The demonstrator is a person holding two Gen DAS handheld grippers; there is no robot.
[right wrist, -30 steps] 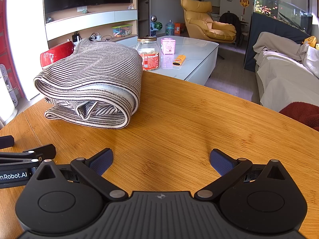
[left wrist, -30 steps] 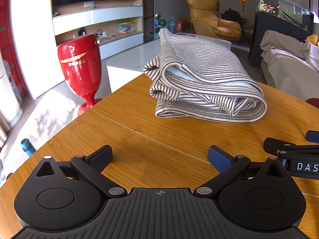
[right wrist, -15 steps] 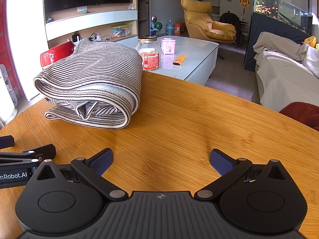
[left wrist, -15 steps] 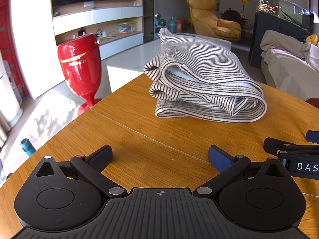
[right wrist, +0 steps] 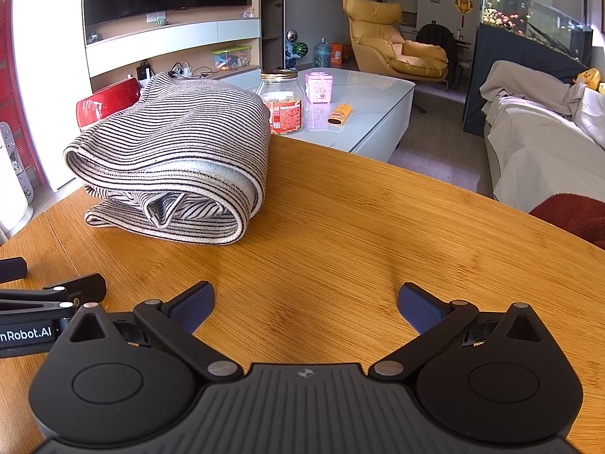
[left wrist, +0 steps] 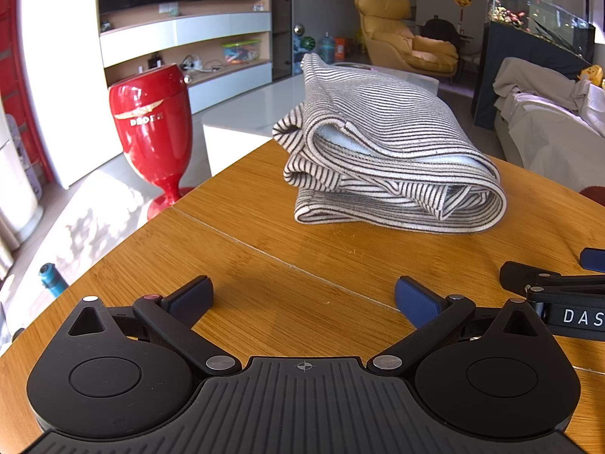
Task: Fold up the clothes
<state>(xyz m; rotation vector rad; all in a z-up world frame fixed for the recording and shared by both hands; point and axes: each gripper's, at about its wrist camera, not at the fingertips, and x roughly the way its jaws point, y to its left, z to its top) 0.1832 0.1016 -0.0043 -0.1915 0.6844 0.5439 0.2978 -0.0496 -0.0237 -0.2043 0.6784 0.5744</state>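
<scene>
A grey-and-black striped garment [right wrist: 170, 166], folded into a thick bundle, lay on the round bamboo-coloured wooden table [right wrist: 359, 219]. The right gripper [right wrist: 306, 304] sat low over bare wood, its blue-padded fingers [right wrist: 193, 306] spread wide and holding nothing. The left gripper's [right wrist: 53, 295] black tip showed beside it.

red vase [left wrist: 151, 128] | glass jar [right wrist: 283, 102] | yellow armchair [right wrist: 389, 47] | wooden table [right wrist: 359, 219]

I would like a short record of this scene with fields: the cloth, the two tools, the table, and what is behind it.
cloth: striped cloth, folded in a bundle, lying on the table
table: wooden table
left tool: open, holds nothing
right tool: open, holds nothing
behind: glass jar on white table
</scene>
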